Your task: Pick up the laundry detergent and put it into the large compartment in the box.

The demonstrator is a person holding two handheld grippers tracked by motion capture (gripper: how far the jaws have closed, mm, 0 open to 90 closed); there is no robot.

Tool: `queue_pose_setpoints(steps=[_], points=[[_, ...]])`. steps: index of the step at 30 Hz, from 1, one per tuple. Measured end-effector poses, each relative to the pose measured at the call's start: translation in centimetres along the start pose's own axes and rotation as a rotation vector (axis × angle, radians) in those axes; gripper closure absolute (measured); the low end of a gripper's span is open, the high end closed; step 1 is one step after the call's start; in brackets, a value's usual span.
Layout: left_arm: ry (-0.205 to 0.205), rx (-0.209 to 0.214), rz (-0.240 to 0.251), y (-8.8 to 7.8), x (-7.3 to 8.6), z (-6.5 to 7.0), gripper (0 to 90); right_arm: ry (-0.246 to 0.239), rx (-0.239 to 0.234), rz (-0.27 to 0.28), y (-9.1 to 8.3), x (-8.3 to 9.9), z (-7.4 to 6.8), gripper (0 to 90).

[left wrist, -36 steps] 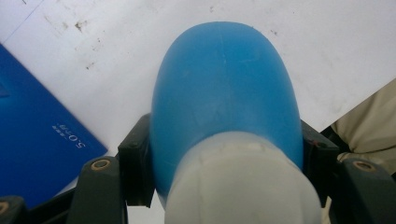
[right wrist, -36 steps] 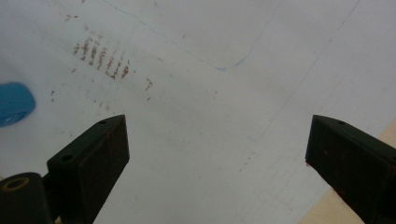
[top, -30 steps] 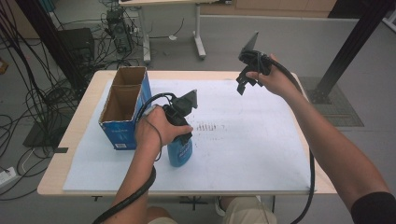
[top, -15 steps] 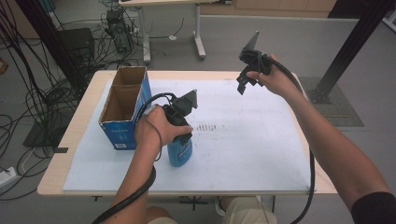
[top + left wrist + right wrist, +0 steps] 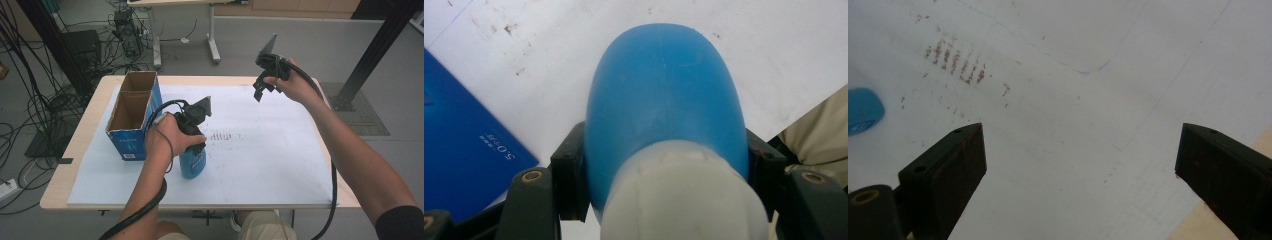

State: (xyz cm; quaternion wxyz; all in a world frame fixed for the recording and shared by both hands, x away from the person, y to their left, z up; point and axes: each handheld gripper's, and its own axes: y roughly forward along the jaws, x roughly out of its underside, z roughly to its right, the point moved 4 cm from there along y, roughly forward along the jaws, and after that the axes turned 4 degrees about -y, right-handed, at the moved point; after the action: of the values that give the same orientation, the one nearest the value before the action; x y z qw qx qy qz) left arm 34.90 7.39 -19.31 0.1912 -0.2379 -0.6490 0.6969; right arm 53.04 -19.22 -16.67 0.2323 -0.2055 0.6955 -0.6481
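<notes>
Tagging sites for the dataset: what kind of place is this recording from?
Most likely a lab or workshop test area, not a home. Loose cables trail over a bare grey floor, a black metal frame post stands beside the table, and a white sheet covers the tabletop as a work surface.

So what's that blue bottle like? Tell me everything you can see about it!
The blue bottle looks like smooth, slightly shiny plastic, with a rounded blue body and a whitish top part. It stands upright on the white sheet, right beside the blue cardboard box. The left gripper is shut on it, one black pad pressing each side just below the whitish part. What is inside cannot be seen.
</notes>
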Motion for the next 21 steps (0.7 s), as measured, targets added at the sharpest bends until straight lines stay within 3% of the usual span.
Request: queue_pose_setpoints(steps=[21], points=[[0.001, -0.002, -0.003, -0.01, -0.06, 0.05, 37.5, 0.003, -0.001, 0.002, -0.1, 0.13, 0.21, 6.2]])
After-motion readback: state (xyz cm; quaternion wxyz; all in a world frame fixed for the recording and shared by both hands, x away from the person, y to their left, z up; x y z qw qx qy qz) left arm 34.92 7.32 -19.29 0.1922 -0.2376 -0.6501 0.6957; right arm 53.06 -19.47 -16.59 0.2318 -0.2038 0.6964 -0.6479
